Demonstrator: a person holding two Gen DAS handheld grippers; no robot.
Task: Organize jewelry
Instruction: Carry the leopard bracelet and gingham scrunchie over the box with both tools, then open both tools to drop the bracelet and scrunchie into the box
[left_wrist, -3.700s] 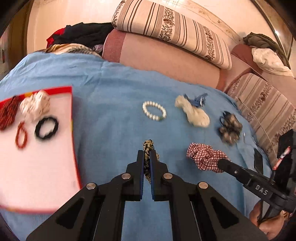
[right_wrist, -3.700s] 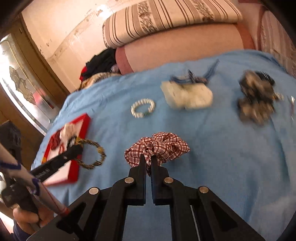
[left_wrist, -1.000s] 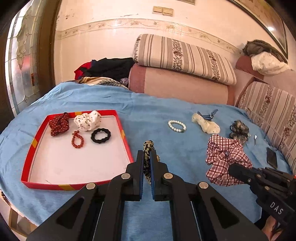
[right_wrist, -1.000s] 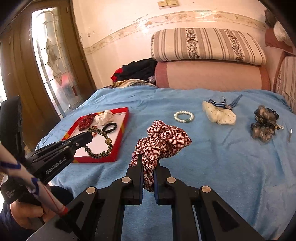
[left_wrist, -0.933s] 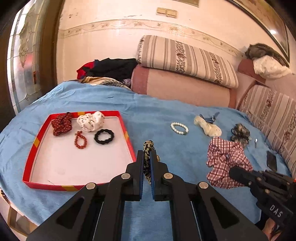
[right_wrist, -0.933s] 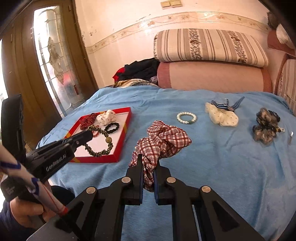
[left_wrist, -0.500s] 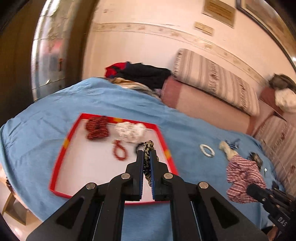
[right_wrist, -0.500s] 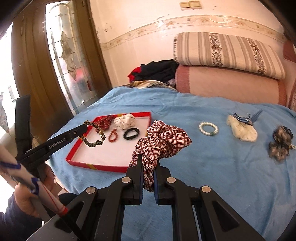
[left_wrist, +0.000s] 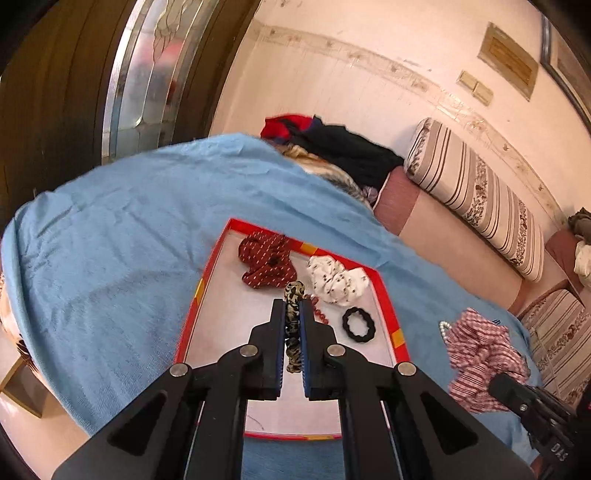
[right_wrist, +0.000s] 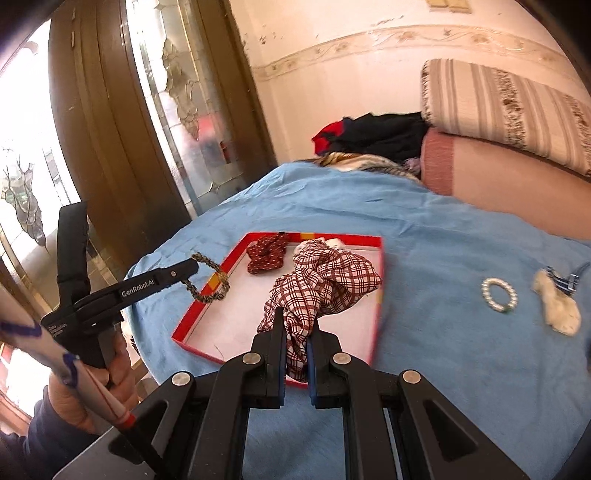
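Left wrist view shows the big blue bedspread (left_wrist: 122, 236) with the red tray (left_wrist: 389, 317) on it, and the job looks to be at the carrying-over step: both tools bring something to the tray. In the tray lie a dark red scrunchie (left_wrist: 267, 264), a white scrunchie (left_wrist: 338, 280), a black hair ring (left_wrist: 358, 325) and a small red bead bracelet (left_wrist: 320, 314), partly hidden. The left gripper (left_wrist: 292, 314) is squeezed tight on a leopard-print bracelet (left_wrist: 293, 295), which hangs over the middle of the tray, just in front of the two scrunchies. The right gripper (right_wrist: 296, 326) is clamped on a checked red scrunchie (right_wrist: 325, 280), held above the tray's near side. I think the next move needs each tool to go down over a bare white spot and let go, without bumping the things already there. A pearl bracelet (right_wrist: 498, 290) and a cream hair bow (right_wrist: 557, 306) wait on the bedspread, well away from both tools.
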